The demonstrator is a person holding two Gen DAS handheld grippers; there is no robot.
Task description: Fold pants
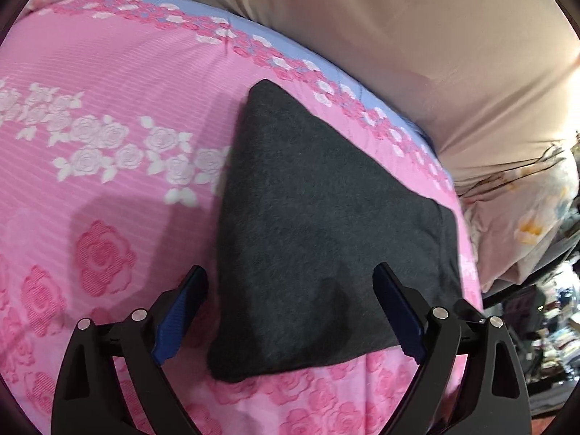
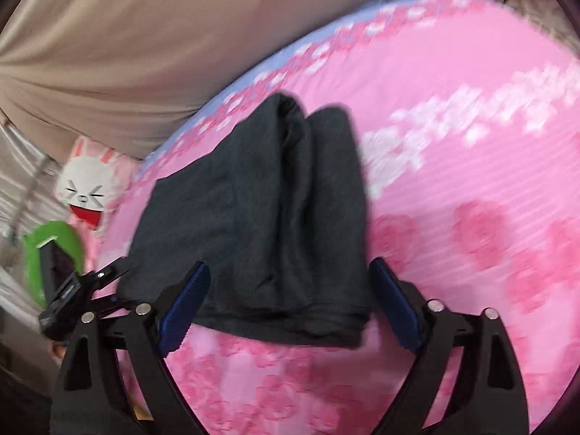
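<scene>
Dark grey pants lie folded into a compact bundle on a pink rose-patterned bedspread. My left gripper stands open just above the near end of the bundle, its blue pads wide apart and off the cloth. In the right wrist view the same pants show stacked layers and a hem at the near edge. My right gripper is open too, with the near hem lying between its pads and nothing pinched. The other gripper shows at the left edge there.
A beige padded headboard runs along the far side of the bed. A floral pillow lies at the right. A white rabbit plush cushion sits beside the bed's edge, with a green piece near it. Cluttered room at the lower right of the left wrist view.
</scene>
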